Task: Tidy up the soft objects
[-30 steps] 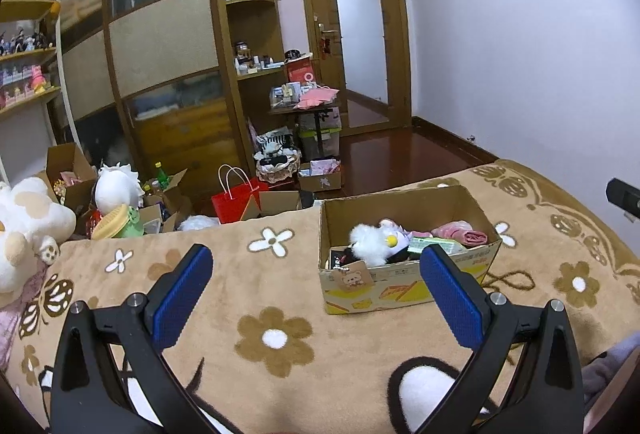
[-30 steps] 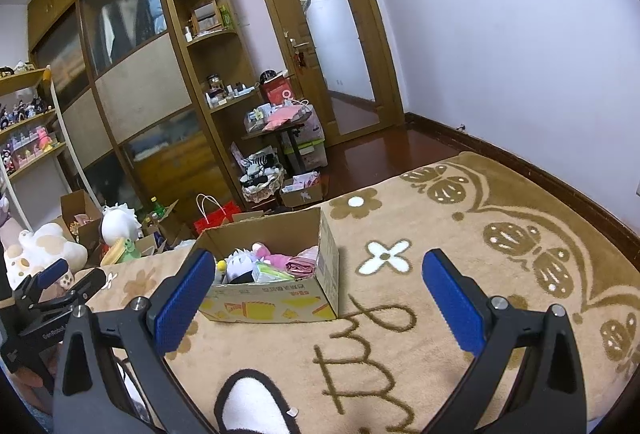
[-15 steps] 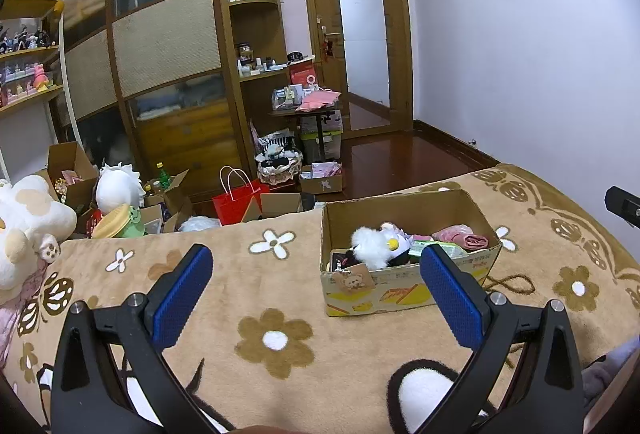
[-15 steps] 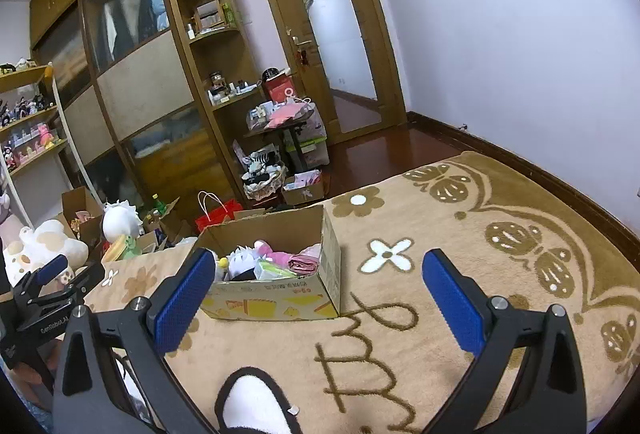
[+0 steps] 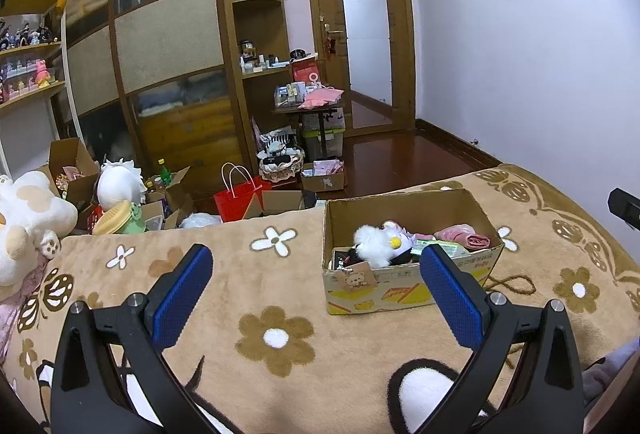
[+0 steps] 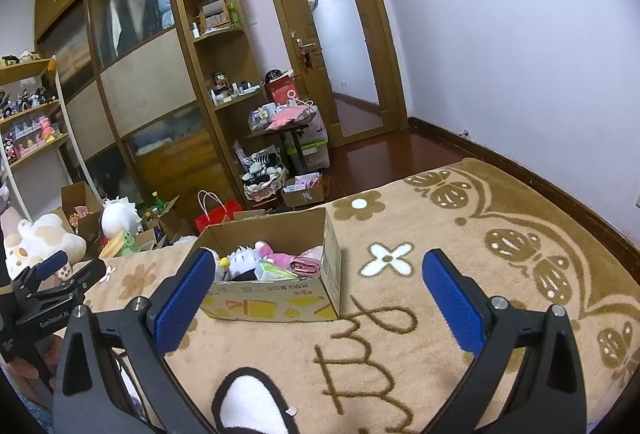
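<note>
A cardboard box (image 5: 404, 288) stands on the tan flowered blanket (image 5: 280, 338). It holds a white fluffy plush (image 5: 374, 246), a folded pink cloth (image 5: 464, 238) and other soft items. The box also shows in the right wrist view (image 6: 276, 304). My left gripper (image 5: 316, 294) is open and empty, held above the blanket in front of the box. My right gripper (image 6: 320, 294) is open and empty, a little to the right of the box. The left gripper also shows at the left edge of the right wrist view (image 6: 52, 274).
A large white and tan plush (image 5: 24, 218) lies at the blanket's left edge. Beyond the bed are open cartons, a red bag (image 5: 240, 195), a white round plush (image 5: 120, 183), a small cluttered table (image 5: 308, 105), wardrobes and a door (image 5: 364, 45).
Both views have drifted slightly; the box sits a little lower and nearer in each. Both grippers stay open and empty.
</note>
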